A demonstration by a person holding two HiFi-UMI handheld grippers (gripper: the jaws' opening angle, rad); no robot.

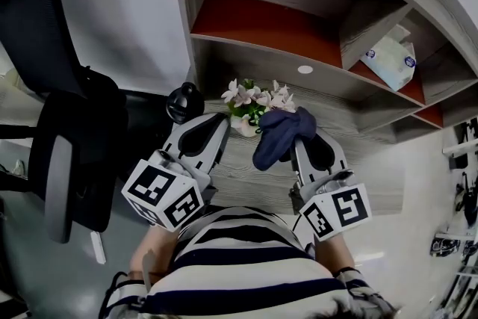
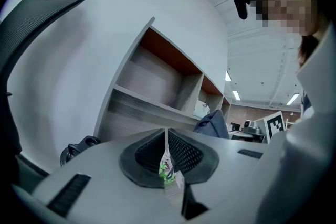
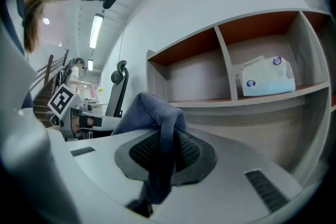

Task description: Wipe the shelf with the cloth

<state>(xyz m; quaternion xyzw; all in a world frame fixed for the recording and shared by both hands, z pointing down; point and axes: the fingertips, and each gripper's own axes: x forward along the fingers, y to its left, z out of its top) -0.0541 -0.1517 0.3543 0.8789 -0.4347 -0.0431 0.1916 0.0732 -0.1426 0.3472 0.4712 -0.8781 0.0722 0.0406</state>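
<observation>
On the grey wood ledge level under the shelf point(image 1: 299, 78), the dark blue cloth point(image 1: 280, 134) sits bunched at the tip of the right gripper point(image 3: 160, 152). The jaws are clamped on it, with a wad sticking up above the pads and a tail hanging down between them. The cloth is just right of the pink-white flowers point(image 1: 250, 104) in a small white pot; whether it touches the ledge cannot be told. The left gripper point(image 2: 167, 152) is beside it on the left, jaws nearly together with only a thin slit and nothing between them, pointing toward the flowers. The shelf has red-orange boards and grey dividers. A tissue pack point(image 1: 390, 60) lies in an upper right compartment, well away from the cloth. A black office chair point(image 1: 60, 86) is at far left. The person's striped shirt point(image 1: 246, 265) fills the bottom of the head view.
</observation>
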